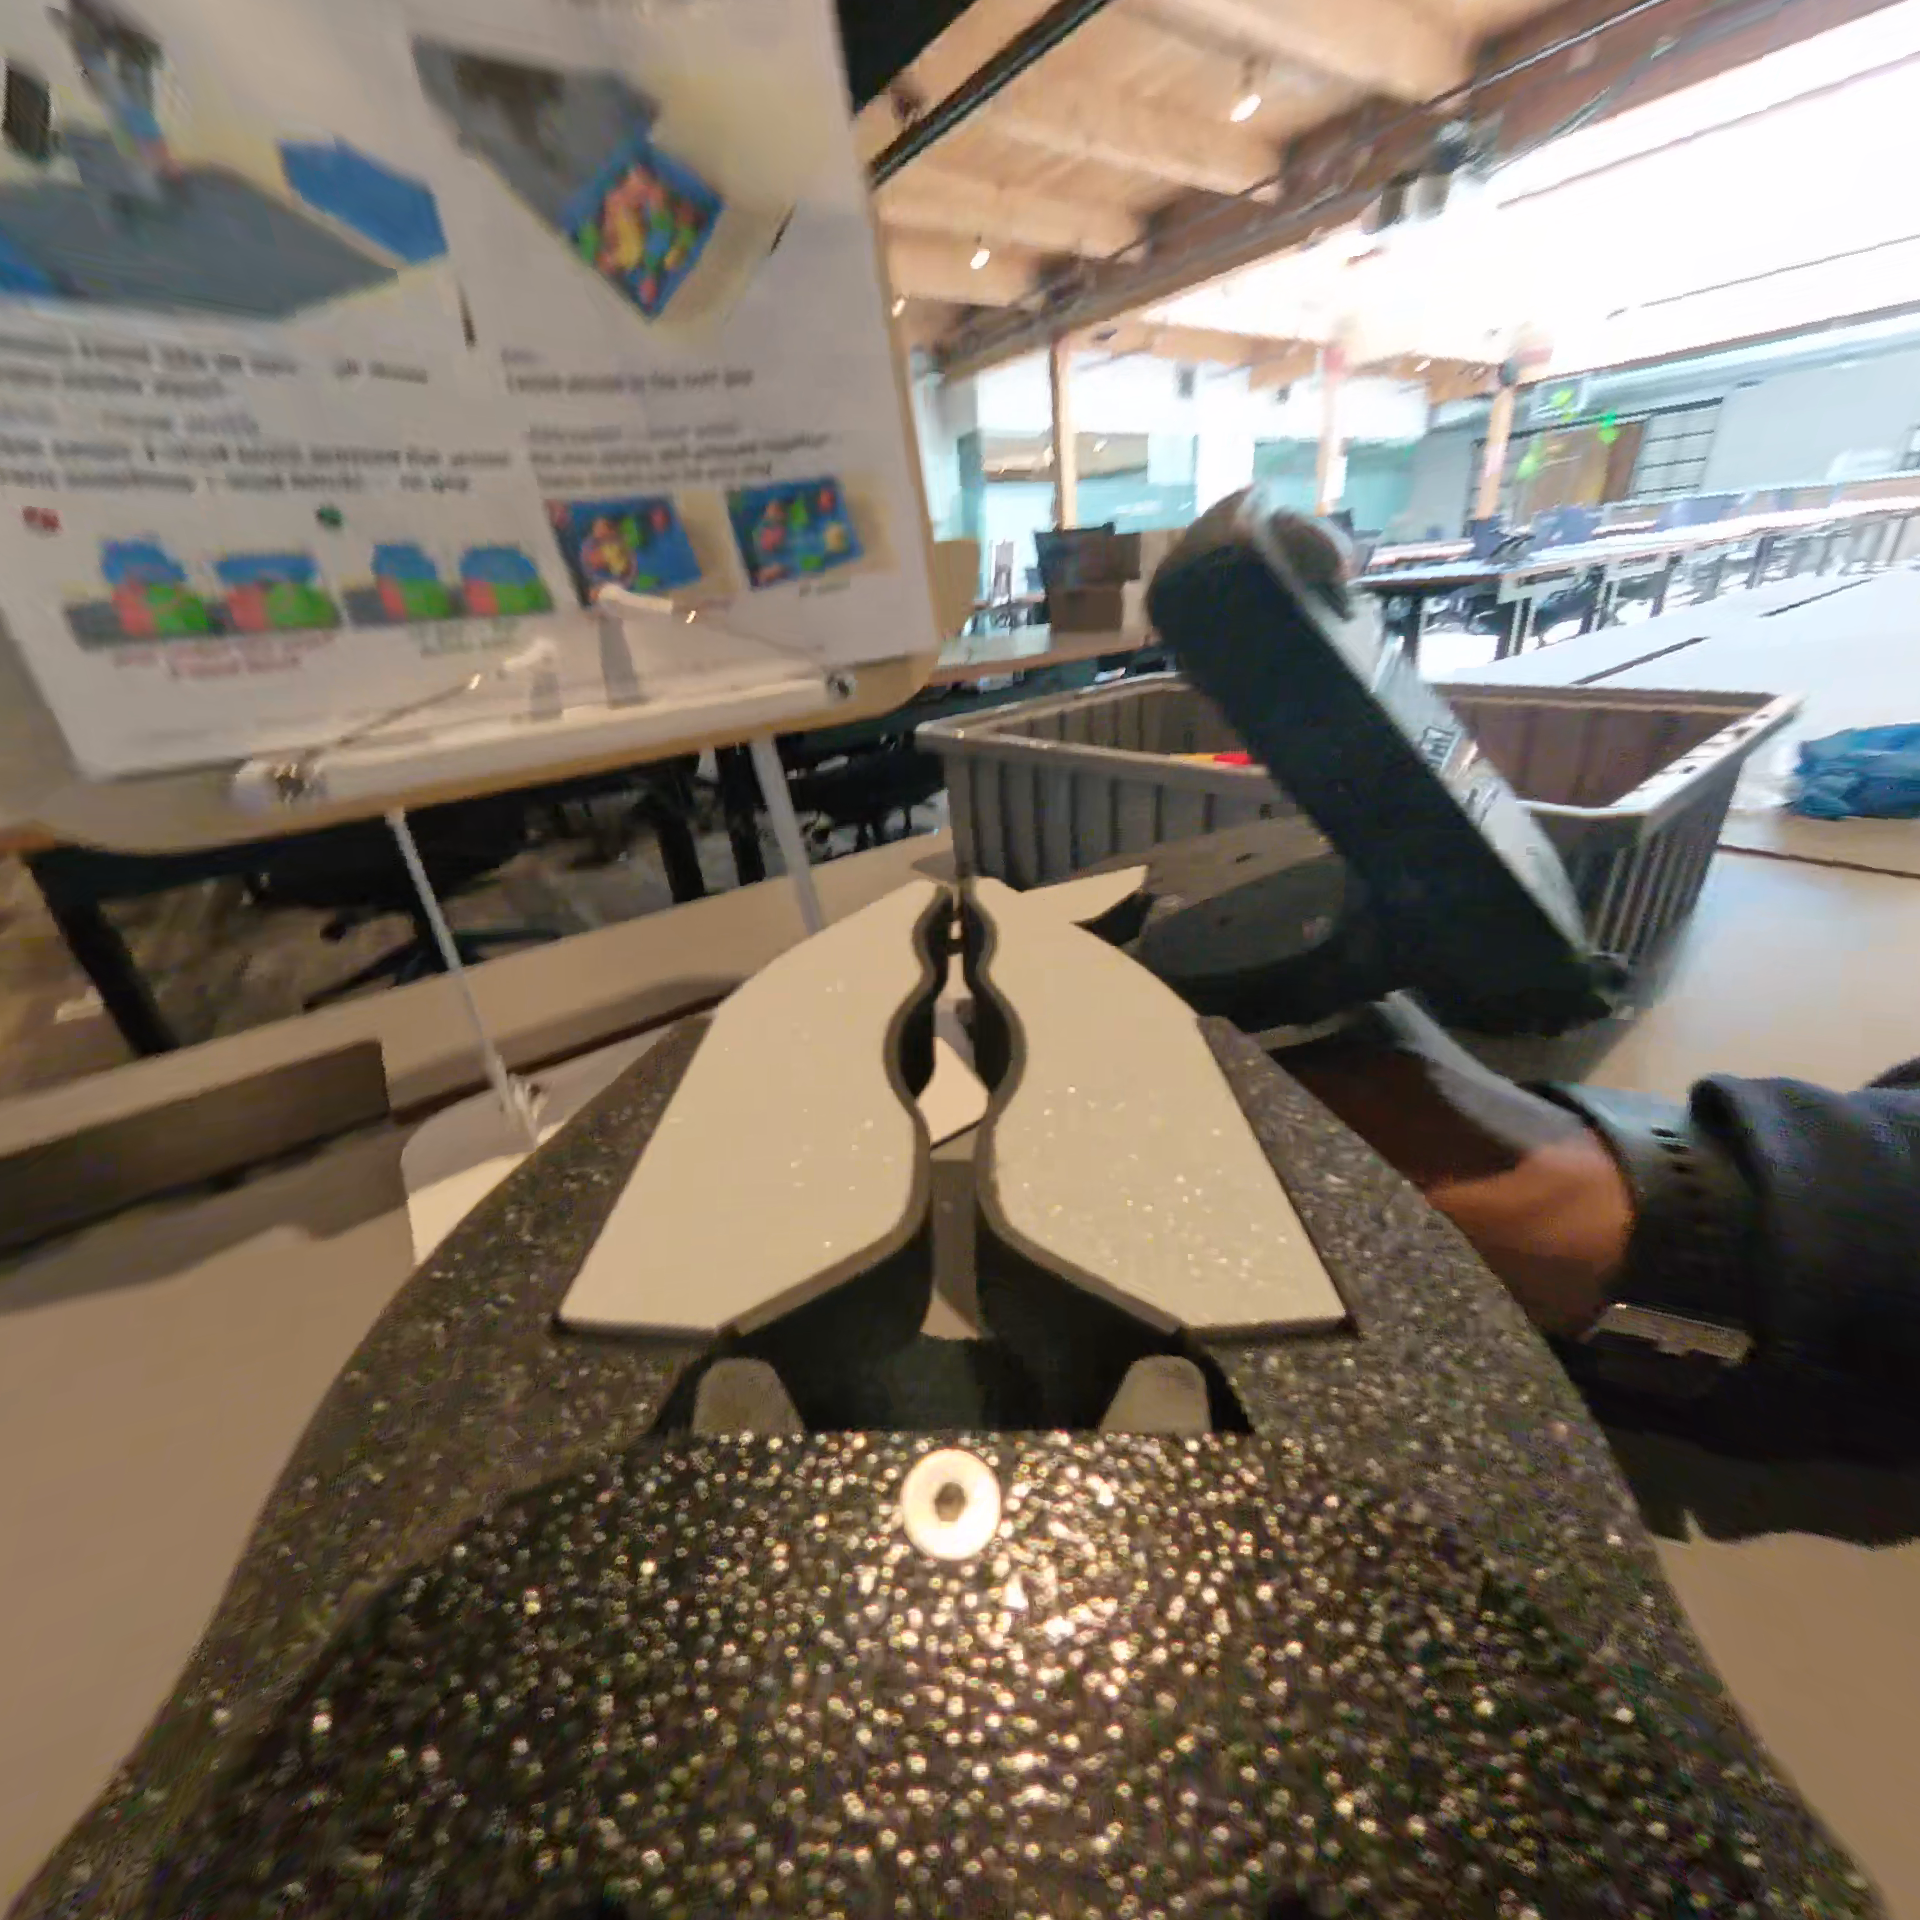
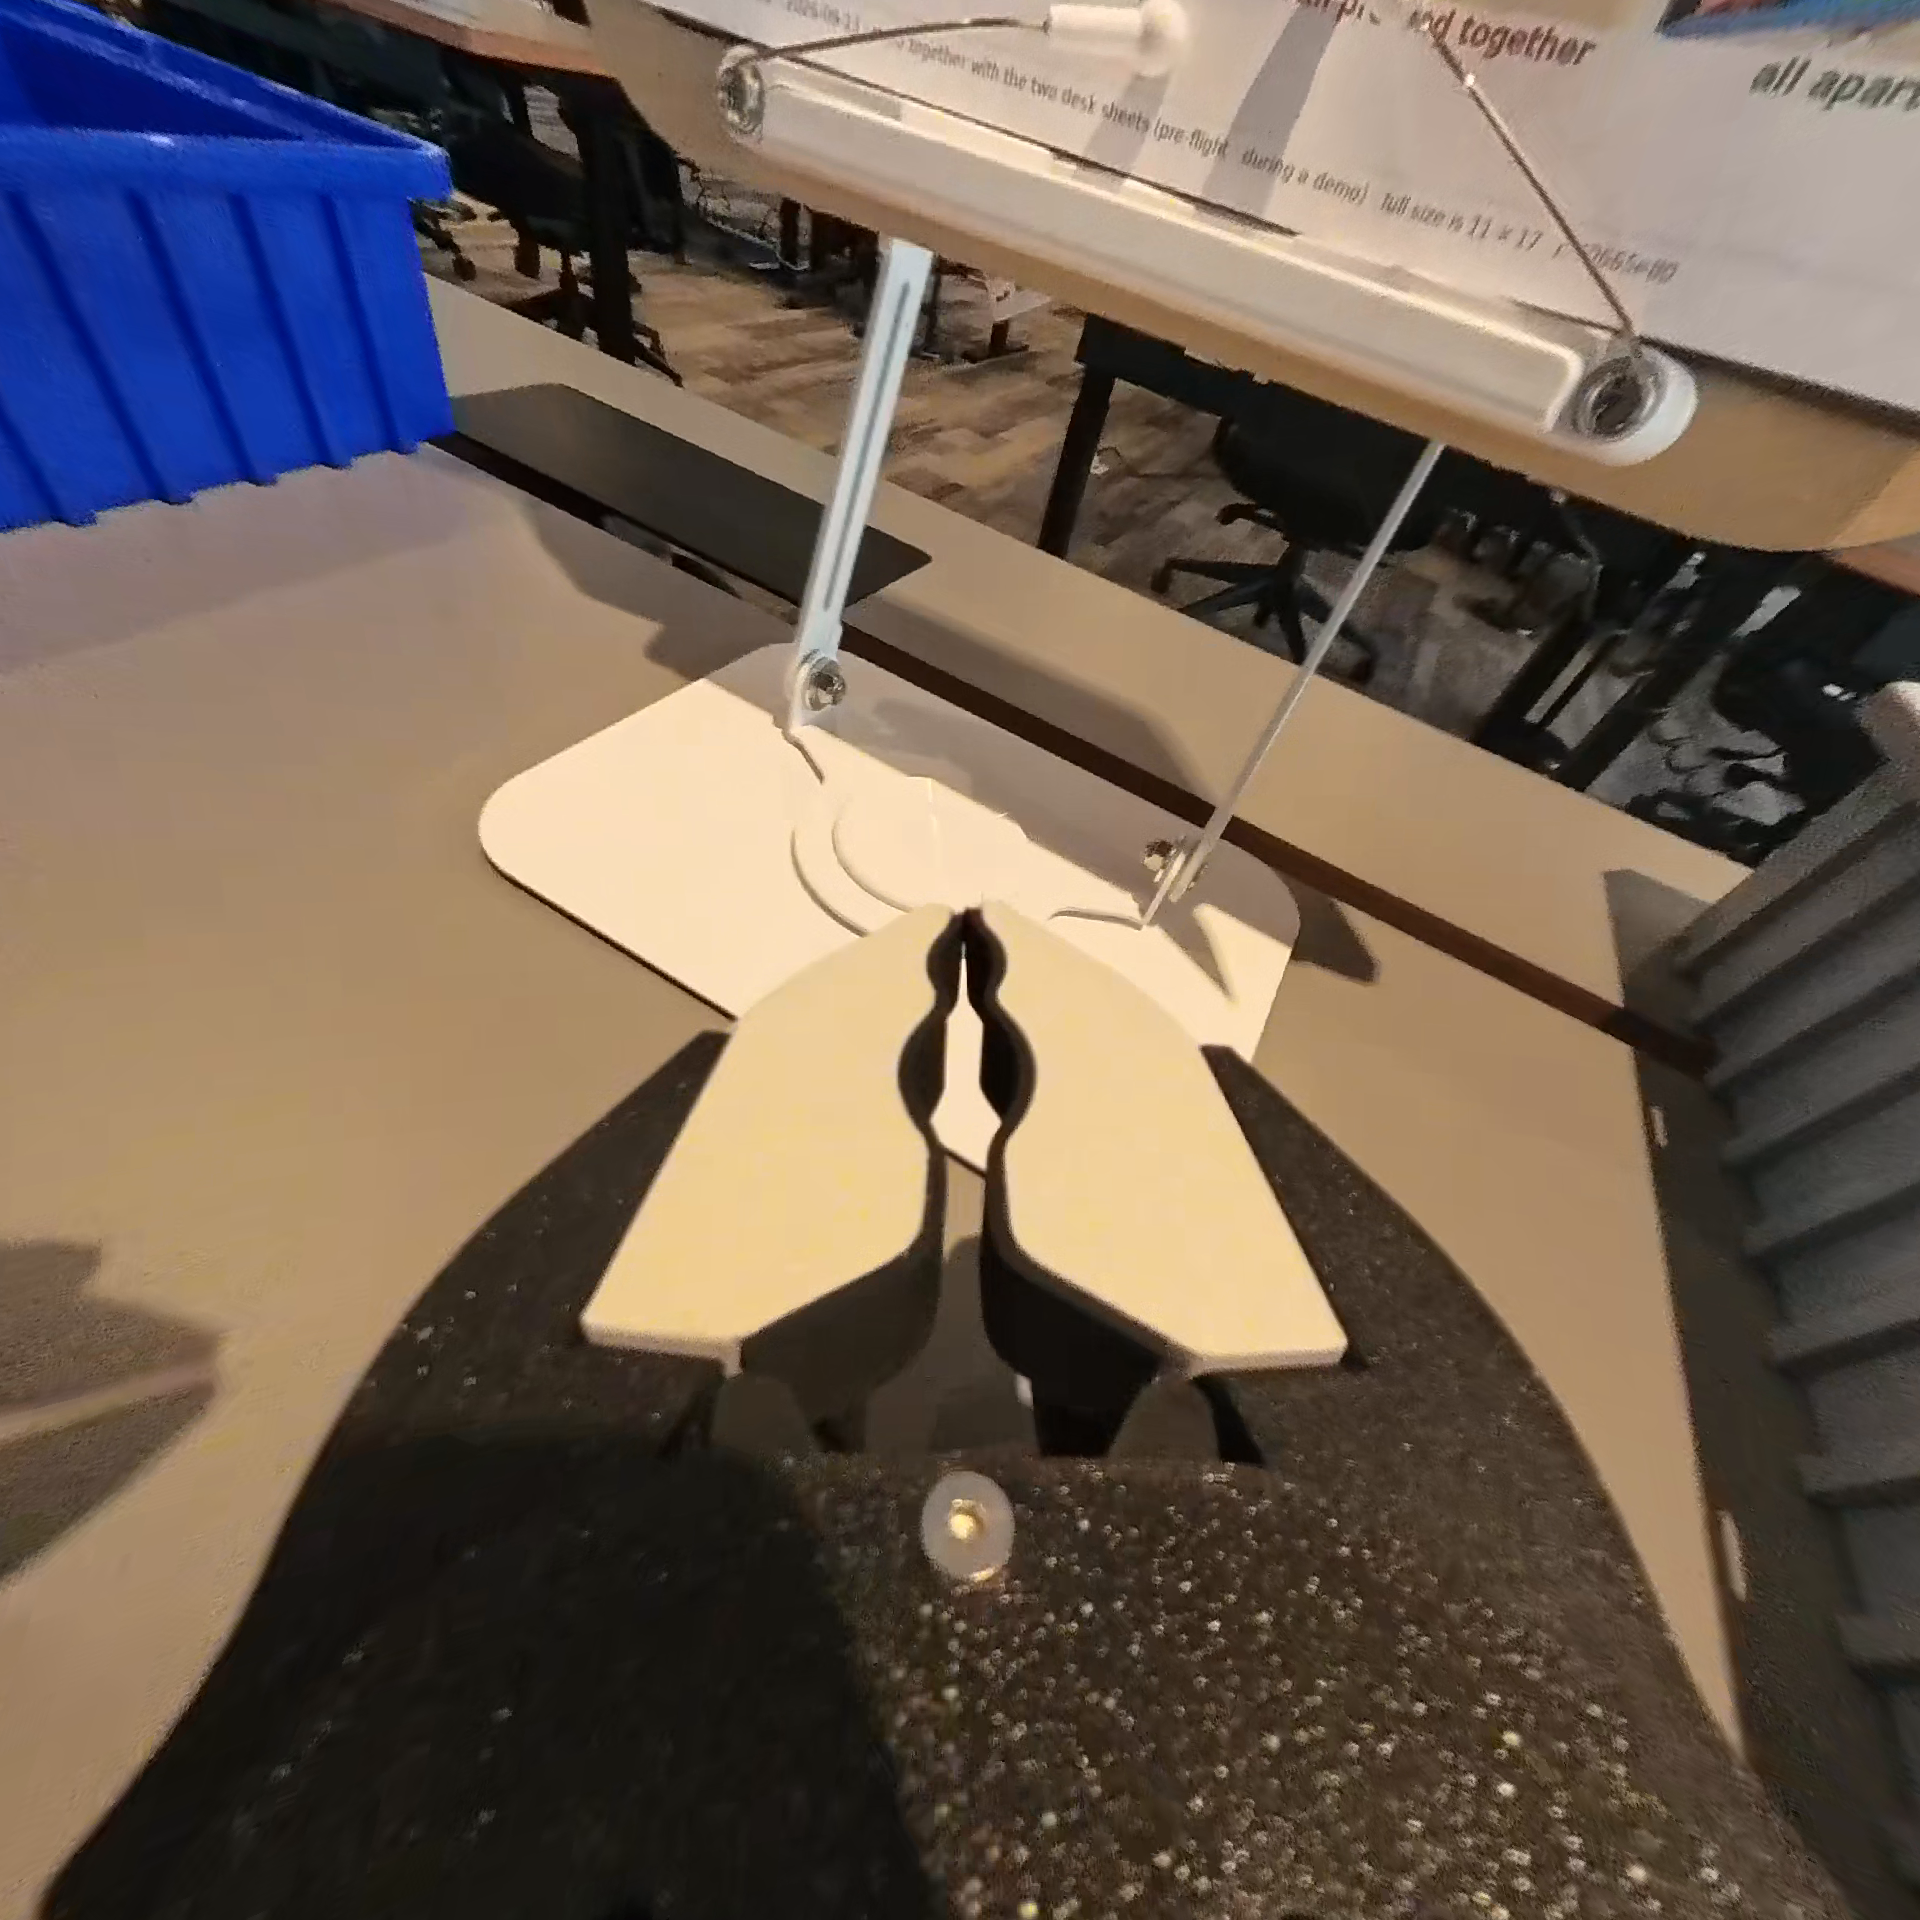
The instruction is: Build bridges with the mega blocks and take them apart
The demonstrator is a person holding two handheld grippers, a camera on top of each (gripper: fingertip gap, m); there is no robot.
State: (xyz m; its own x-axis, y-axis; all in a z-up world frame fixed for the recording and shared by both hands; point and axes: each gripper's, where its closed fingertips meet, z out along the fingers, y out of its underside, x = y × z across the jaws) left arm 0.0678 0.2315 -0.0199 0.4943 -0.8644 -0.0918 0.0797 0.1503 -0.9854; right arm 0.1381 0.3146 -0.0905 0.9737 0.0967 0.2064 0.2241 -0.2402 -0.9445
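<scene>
My left gripper (image 1: 958, 902) is shut and empty, held above the grey table and pointing at the instruction stand. My right gripper (image 2: 966, 920) is shut and empty, its tips over the stand's white base plate (image 2: 665, 831). In the left wrist view the other gripper's black body (image 1: 1351, 790) shows to the right, held by a hand (image 1: 1527, 1216) in a dark sleeve. A grey bin (image 1: 1091, 790) behind it shows a bit of red and yellow block (image 1: 1221, 758) inside. No loose blocks lie on the table in either view.
A white stand holds an instruction sheet (image 1: 436, 343) on thin legs (image 2: 862, 478). A blue bin (image 2: 197, 270) stands at the far left in the right wrist view, a grey bin's ribbed wall (image 2: 1829, 1195) at the right. Desks and chairs lie beyond the table edge. Some 12 cm of space lies between my two pairs of fingers.
</scene>
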